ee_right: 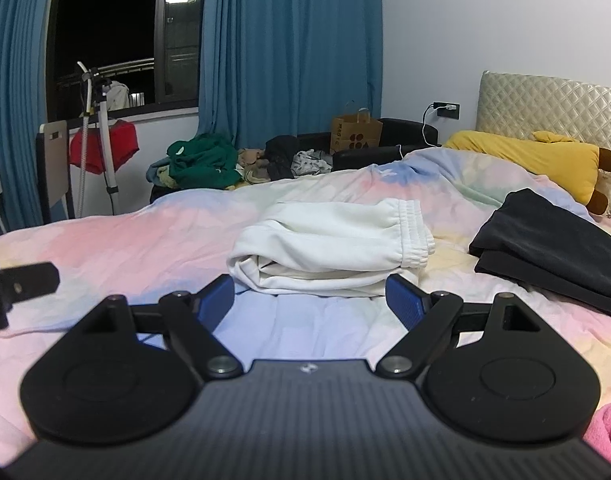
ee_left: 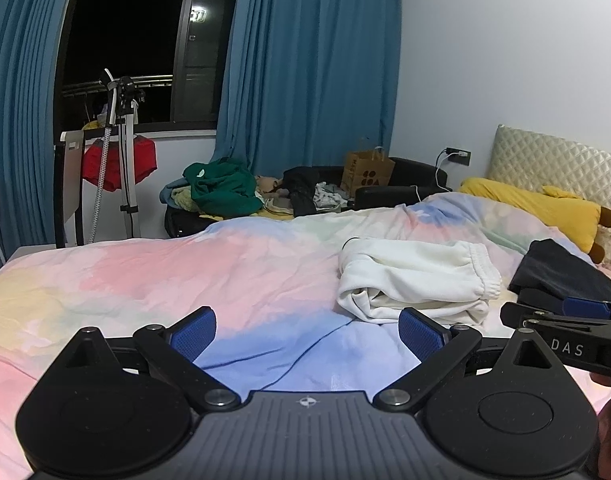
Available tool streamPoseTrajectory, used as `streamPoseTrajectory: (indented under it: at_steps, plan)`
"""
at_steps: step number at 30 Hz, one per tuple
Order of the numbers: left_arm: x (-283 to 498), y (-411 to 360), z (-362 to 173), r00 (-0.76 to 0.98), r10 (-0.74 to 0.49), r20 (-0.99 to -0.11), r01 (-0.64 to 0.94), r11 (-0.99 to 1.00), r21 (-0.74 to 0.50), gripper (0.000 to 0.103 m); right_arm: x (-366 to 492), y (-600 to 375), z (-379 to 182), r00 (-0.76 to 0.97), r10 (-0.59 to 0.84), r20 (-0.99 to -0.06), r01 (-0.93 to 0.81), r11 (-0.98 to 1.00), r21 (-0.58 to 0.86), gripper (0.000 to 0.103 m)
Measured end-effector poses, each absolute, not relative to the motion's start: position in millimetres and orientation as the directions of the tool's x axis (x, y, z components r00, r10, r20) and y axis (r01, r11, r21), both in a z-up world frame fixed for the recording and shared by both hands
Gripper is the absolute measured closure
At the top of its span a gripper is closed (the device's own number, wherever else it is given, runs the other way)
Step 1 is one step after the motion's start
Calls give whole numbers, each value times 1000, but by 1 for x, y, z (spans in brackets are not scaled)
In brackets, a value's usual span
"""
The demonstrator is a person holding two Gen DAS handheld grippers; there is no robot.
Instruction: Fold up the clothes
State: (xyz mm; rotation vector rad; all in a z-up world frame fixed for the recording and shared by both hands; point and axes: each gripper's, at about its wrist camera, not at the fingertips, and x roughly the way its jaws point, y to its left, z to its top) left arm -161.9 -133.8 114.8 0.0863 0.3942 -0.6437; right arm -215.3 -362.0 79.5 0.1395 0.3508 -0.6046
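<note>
Folded white sweatpants (ee_left: pixel 417 276) (ee_right: pixel 333 248) lie on the pastel bedspread, elastic waistband to the right. Right of them rests a folded black garment (ee_left: pixel 561 272) (ee_right: pixel 553 248). My left gripper (ee_left: pixel 307 334) hovers open over the bedspread, short of the sweatpants and left of them, with nothing between its blue pads. My right gripper (ee_right: pixel 309 296) is open too, its fingers just in front of the sweatpants' near edge and holding nothing. The right gripper's side (ee_left: pixel 565 320) shows at the right edge of the left wrist view.
A pile of unfolded clothes, green on top (ee_left: pixel 221 188) (ee_right: pixel 201 164), sits past the bed's far side by a paper bag (ee_right: pixel 355 134). A yellow plush pillow (ee_right: pixel 537 160) leans at the headboard. A pink cloth (ee_right: pixel 607 428) shows bottom right. Blue curtains and a stand with red shorts (ee_left: pixel 117 160) are behind.
</note>
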Motion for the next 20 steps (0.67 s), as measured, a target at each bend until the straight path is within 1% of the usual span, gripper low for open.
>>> streamPoseTrajectory:
  at_steps: [17,20]
  plan:
    - [-161,-127,113,748,-544,-379,573,818,-44,2,-216,-371,77,763,-515,-391,581,811,65,19]
    - [-161,-126,113,740,-555,-380,578,814,-63,2,-216,-371,77,762,-515,-392,581,811,65,19]
